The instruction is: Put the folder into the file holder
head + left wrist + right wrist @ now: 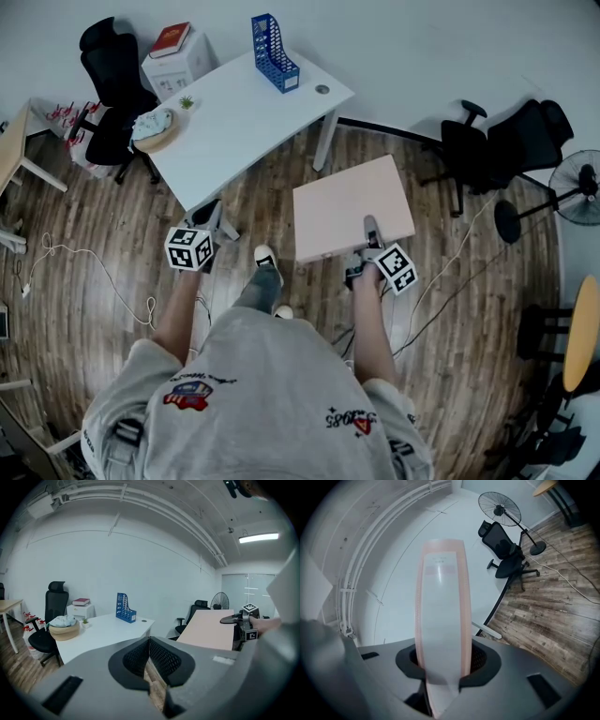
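A: The folder (352, 208), just one?
B: One, pink. The right gripper (443, 667) pinches its near edge, holding it above the floor (112, 281).
A: And the left gripper (149, 660)?
B: Jaws pressed together, nothing between them.
A: The file holder (273, 52)?
B: One too, blue (upright), on the single white table (234, 122), well apart from the folder.
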Motion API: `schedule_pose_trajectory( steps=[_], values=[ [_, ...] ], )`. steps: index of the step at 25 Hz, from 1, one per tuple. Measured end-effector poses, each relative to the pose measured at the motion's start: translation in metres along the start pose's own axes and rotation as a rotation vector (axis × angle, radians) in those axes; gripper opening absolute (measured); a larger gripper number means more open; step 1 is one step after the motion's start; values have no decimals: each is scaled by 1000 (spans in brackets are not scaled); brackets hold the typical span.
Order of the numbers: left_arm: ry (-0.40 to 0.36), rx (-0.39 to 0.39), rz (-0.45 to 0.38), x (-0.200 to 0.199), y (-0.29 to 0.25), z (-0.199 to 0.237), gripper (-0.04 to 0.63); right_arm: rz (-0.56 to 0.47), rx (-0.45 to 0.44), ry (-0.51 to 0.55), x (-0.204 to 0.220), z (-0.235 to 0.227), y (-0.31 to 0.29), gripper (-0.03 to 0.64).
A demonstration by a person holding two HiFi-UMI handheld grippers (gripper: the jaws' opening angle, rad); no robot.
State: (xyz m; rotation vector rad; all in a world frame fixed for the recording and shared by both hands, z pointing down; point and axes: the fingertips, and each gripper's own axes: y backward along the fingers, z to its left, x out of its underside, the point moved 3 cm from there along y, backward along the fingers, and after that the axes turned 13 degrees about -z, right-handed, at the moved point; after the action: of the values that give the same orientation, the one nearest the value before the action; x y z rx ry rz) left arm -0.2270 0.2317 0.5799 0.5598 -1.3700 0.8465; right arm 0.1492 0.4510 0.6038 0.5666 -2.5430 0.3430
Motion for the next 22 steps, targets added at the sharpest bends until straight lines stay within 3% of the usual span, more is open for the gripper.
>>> schedule_pose_trajectory(
  steps=[10,17,22],
  values=[
    [45,20,-4,6,-87,27,6,6,7,43,-11,4,-82,143],
    [88,-11,-10,-5,-159,92,6,43,15,61,4,40,-183,143],
    [122,-54,-29,-22,-201,148,6,97,-60,131,24,91,-266,143]
  ],
)
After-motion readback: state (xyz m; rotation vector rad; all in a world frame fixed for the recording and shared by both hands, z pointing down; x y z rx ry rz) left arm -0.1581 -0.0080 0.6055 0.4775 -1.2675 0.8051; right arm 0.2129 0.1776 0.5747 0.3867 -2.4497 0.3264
